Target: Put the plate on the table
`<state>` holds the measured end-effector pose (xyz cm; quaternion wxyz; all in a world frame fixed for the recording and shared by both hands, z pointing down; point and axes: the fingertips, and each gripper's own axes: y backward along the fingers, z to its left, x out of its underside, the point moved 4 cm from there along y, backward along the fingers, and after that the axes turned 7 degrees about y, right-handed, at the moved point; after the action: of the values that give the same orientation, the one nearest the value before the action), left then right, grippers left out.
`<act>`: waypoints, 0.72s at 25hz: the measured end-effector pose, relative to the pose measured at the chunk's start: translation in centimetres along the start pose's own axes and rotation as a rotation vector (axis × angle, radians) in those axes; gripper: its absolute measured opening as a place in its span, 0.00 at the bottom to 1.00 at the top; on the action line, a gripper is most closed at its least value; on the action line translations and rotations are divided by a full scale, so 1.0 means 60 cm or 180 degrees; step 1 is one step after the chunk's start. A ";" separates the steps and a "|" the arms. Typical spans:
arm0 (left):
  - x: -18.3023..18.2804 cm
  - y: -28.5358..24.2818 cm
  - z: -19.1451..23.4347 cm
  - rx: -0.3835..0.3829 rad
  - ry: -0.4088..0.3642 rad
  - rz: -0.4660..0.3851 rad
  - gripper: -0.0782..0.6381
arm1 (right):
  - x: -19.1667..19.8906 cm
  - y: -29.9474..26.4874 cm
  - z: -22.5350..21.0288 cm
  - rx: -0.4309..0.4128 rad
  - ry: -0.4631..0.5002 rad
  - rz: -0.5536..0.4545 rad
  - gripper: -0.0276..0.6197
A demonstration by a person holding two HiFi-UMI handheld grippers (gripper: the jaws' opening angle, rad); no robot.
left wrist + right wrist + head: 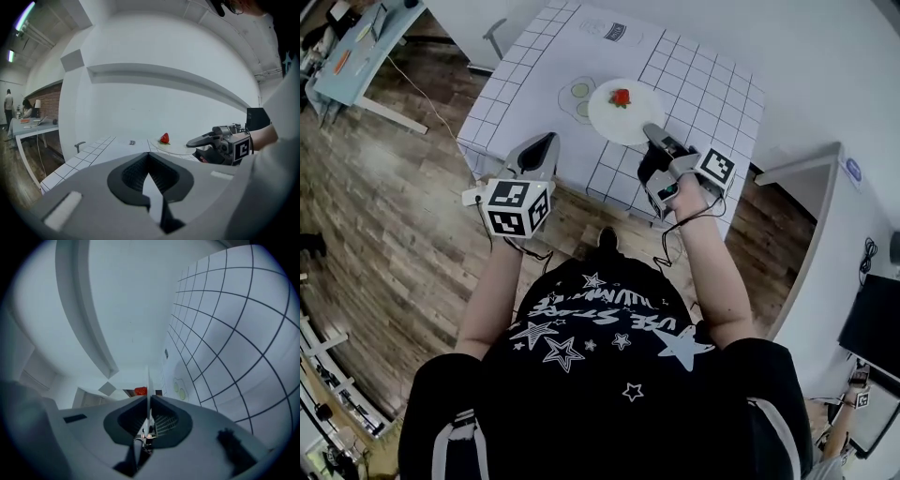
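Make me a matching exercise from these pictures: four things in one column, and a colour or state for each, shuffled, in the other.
1. strawberry
2. plate
3. left claw
4. table

A. shut, empty
B. red, on the plate
C. white with a dark grid
D. held at its rim by the right claw

Pairs: 1-B, 2-D, 3-A, 4-C

This is an office or lab workroom rather than a home. It has a wood-plank floor and plain white walls. At the far left stands a desk strewn with papers. People are at it, beside a brick wall and under tube lights. A grid-marked table stands mid-room, and a dark screen is at the right.
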<state>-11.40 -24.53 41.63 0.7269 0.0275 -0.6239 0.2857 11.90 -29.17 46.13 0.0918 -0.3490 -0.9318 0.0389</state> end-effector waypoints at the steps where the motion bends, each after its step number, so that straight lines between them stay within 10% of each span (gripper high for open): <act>1: -0.002 -0.006 0.001 -0.0015 0.0003 0.0001 0.12 | -0.006 -0.004 -0.001 -0.0005 0.0001 0.0011 0.08; 18: -0.030 -0.071 0.044 -0.0148 0.0051 -0.0026 0.12 | -0.052 -0.084 -0.019 0.0034 -0.0014 0.0178 0.08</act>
<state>-11.94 -29.83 41.88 0.7335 0.0109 -0.6244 0.2684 11.20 -34.99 47.50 0.0906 -0.3743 -0.9216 0.0472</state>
